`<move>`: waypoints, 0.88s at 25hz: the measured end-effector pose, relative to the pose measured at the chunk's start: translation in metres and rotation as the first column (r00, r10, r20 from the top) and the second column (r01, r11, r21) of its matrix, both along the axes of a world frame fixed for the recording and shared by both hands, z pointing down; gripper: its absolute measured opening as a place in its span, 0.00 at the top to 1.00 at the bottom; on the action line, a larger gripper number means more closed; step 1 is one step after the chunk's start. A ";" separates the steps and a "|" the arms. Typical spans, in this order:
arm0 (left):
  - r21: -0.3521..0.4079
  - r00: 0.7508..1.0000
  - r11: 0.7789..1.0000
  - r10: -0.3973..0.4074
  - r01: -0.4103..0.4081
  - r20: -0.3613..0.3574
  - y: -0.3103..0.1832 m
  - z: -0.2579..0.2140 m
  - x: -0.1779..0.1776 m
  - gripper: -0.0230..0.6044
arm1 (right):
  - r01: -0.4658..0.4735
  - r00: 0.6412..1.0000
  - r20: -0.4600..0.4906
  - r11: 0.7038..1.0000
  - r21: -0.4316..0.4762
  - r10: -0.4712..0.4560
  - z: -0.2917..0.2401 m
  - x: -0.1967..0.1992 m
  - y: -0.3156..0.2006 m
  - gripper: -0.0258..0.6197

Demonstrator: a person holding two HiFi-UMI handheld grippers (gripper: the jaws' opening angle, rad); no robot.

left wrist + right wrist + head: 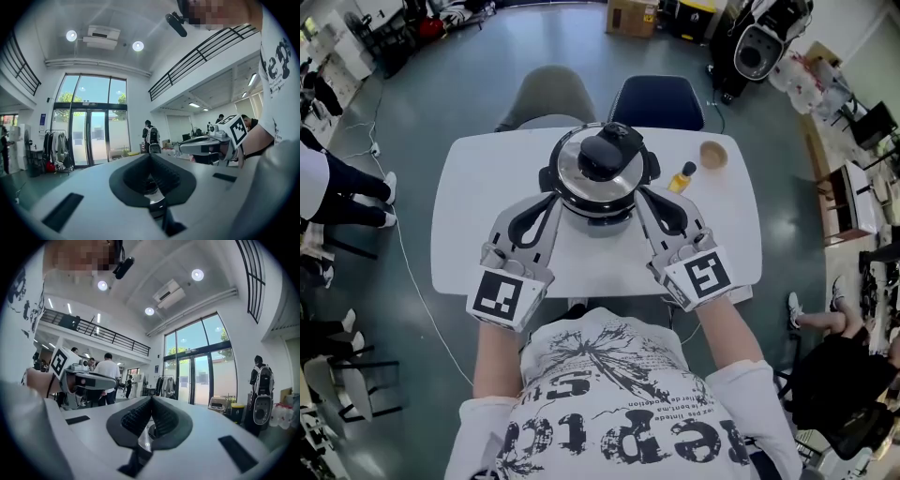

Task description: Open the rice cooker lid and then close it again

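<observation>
The rice cooker stands mid-table with its round silver lid and black knob down. My left gripper lies along the cooker's front left and my right gripper along its front right. I cannot tell whether either tip touches it. In the left gripper view my left gripper has its dark ribbed pads together with nothing between them. In the right gripper view my right gripper is shut and empty too. Both point level across the room, and neither view shows the cooker.
A white table holds a small bottle of yellow liquid and a wooden bowl to the cooker's right. A grey chair and a blue chair stand behind it. A person's legs show at far left.
</observation>
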State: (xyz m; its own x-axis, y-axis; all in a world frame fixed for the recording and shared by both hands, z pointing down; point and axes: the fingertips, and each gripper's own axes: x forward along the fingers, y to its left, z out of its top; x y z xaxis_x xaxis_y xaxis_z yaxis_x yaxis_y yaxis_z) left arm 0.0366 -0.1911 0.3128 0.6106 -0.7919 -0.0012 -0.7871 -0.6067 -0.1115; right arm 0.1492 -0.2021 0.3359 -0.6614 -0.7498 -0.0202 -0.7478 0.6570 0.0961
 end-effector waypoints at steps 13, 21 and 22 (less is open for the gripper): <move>-0.006 1.000 1.000 -0.001 0.001 0.017 0.007 -0.004 0.004 0.94 | 0.013 1.000 0.007 1.000 0.022 -0.013 -0.011 0.011 0.016 0.95; -0.004 1.000 1.000 0.007 -0.007 -0.012 0.007 -0.007 0.010 0.94 | 0.014 0.999 0.030 1.000 0.013 -0.015 -0.013 0.017 0.016 0.95; -0.007 1.000 1.000 0.006 -0.006 -0.015 0.007 -0.007 0.009 0.94 | 0.016 0.999 0.029 1.000 0.014 -0.017 -0.013 0.017 0.017 0.95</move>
